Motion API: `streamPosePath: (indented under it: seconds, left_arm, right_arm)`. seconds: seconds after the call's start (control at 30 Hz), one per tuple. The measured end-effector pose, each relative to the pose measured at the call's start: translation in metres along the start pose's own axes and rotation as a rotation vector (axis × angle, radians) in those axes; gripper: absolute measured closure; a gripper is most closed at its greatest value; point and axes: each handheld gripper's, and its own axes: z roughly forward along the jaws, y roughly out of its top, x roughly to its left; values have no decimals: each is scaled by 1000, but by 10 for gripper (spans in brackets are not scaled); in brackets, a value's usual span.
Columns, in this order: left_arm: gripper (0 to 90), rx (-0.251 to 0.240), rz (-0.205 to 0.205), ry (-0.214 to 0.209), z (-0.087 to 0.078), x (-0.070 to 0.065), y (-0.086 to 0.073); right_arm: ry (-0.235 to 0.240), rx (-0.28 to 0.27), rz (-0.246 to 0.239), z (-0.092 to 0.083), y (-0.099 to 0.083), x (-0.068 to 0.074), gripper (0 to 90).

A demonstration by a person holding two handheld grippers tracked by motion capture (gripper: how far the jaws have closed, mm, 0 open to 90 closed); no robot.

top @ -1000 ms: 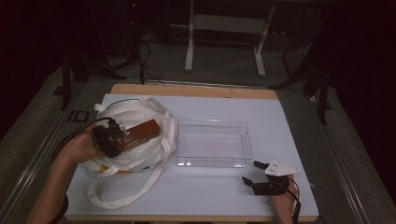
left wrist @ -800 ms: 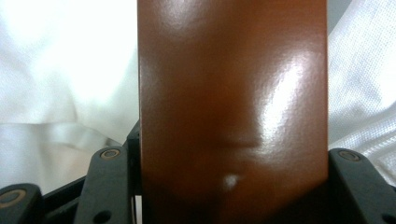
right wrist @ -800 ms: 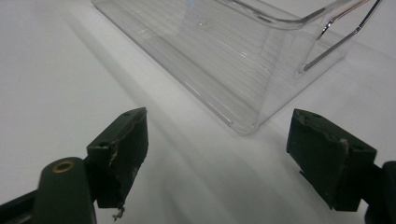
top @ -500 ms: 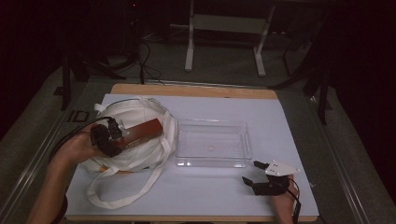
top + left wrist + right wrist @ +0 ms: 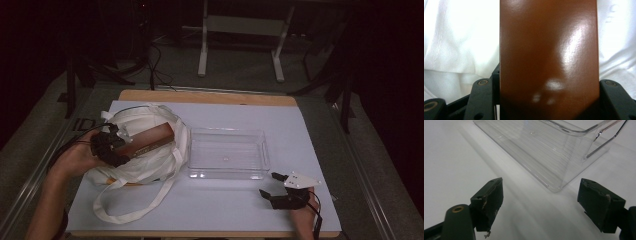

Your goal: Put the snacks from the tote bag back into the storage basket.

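Although little has shifted over the last second, the left gripper has drawn the brown box slightly toward nine o'clock, its jaws clamped on the box's near end (glossy face between them). The box still lies in the white tote bag's mouth, so lifting it out toward the clear tray at three o'clock looks next. The right gripper rests released at five o'clock.

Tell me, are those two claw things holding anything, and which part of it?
The left gripper clamps the brown box by its near end, jaws on its two long sides, over the white bag. The right gripper is open, holding nothing.
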Motion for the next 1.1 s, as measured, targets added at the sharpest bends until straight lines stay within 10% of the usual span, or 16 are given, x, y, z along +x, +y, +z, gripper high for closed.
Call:
streamPosePath:
  seconds: [1.1]
  left_arm:
    - [436, -109, -29, -5, -29, 8, -9]
  right_arm:
    - [0, 1, 0, 0, 0, 0, 206]
